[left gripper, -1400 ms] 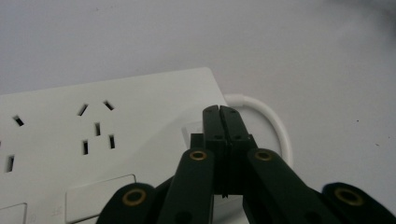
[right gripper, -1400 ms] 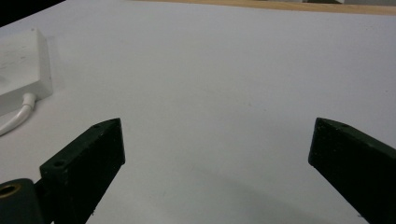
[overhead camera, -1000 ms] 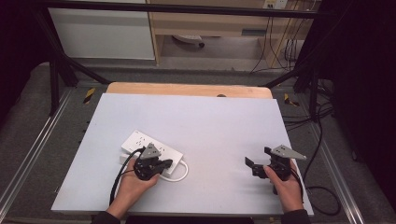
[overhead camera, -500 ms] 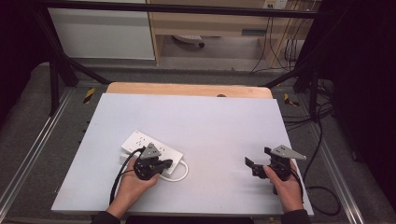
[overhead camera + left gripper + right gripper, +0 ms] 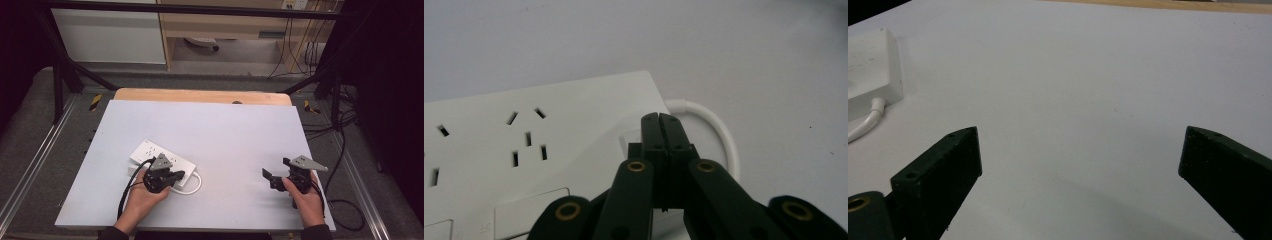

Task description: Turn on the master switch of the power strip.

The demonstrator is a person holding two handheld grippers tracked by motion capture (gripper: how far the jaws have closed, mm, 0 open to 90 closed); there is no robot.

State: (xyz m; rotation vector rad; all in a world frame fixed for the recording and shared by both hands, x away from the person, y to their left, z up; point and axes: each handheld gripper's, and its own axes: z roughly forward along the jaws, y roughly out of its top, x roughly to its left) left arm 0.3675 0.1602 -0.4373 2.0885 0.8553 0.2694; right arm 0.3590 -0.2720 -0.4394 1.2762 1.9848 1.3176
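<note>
High view: a white power strip (image 5: 159, 161) lies on the pale grey table top (image 5: 225, 130), toward the person's left side, with a white cable (image 5: 192, 182) looping out of its near right end. The left gripper (image 5: 175, 176) sits over that near end of the strip, held by the left hand (image 5: 142, 197), a grey three-cornered plate on top of it. Well to the right of the strip, the right gripper (image 5: 274, 174) rests low over bare table in the right hand (image 5: 306, 197).

In the left gripper view the two black jaws are pressed together with nothing between them, their tips over the strip's (image 5: 524, 150) end by a raised white button, near where the cable (image 5: 719, 135) curves away. Socket slots show on the strip; faint marks near a lower button are too small to read.

In the right gripper view the jaws stand wide apart over bare table (image 5: 1088, 85), with the strip's corner (image 5: 870, 65) and cable (image 5: 865, 122) far off to the left.
</note>
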